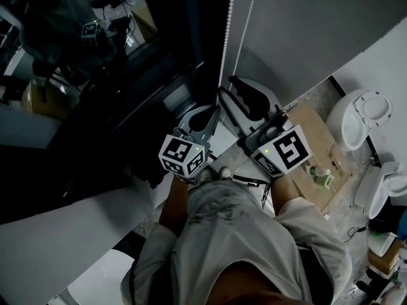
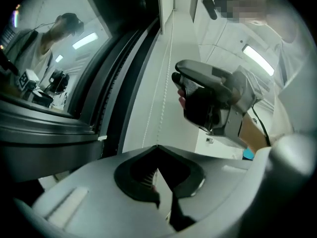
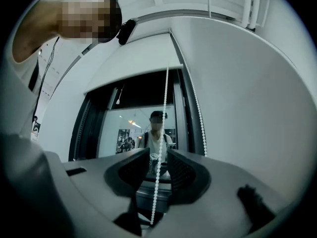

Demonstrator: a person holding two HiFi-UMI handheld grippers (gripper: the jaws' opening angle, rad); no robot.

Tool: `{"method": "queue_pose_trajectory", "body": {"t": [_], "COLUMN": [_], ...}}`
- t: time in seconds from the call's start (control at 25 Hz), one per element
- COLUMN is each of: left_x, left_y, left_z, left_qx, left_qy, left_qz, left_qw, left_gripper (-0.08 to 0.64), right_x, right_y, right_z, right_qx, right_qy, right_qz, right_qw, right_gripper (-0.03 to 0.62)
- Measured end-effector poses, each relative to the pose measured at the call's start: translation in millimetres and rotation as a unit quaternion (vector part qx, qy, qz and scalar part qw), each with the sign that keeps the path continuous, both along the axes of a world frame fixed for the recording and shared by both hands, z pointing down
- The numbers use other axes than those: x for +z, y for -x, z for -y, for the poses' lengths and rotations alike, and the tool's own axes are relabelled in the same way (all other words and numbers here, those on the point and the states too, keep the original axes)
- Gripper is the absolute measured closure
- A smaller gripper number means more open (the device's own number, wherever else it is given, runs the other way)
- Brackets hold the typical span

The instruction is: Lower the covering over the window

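Clenching the bead cord (image 2: 162, 114) for a downward pull, the left claw (image 2: 157, 150) anchors it while the right claw (image 3: 158, 167), at 3 o'clock, gapes released around it, seemingly ready to regrip.

The bead chain (image 3: 164, 108) looks like glossy white plastic; the window glass (image 3: 124, 128) is smooth and reflective; the blind (image 3: 138, 63) seems matt cloth.

Bead chain (image 3: 163, 123) between right tool (image 3: 158, 153) jaws, apparently untouched; window (image 3: 124, 133) behind.
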State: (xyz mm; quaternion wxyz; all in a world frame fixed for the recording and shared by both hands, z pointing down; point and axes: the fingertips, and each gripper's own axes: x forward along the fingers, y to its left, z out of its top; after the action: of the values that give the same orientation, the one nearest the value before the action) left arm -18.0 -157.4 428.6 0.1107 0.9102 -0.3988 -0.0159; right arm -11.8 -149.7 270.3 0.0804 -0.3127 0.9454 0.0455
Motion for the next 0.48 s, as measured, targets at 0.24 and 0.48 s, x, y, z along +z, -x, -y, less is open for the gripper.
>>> {"method": "queue_pose_trajectory", "body": {"t": [0.24, 0.48], "left_x": [7.2, 4.9], "left_y": [1.5, 2.3], "left_z": [-2.3, -7.4], "left_qx": [0.002, 0.010], "left_qy": [0.006, 0.003], "left_qz": [0.002, 0.005], "left_qw": [1.0000, 0.9999], "left_gripper": [0.551, 0.551], "right_x": [-12.7, -16.7], "right_y": [9.8, 16.7], "right_z": [6.4, 14.2], "right_qx": [-0.009, 0.009], "right_qy": [-0.013, -0.020], "right_qz": [0.014, 0.012], "right_qw": [1.000, 1.000], "right_gripper": [0.477, 0.550]}}
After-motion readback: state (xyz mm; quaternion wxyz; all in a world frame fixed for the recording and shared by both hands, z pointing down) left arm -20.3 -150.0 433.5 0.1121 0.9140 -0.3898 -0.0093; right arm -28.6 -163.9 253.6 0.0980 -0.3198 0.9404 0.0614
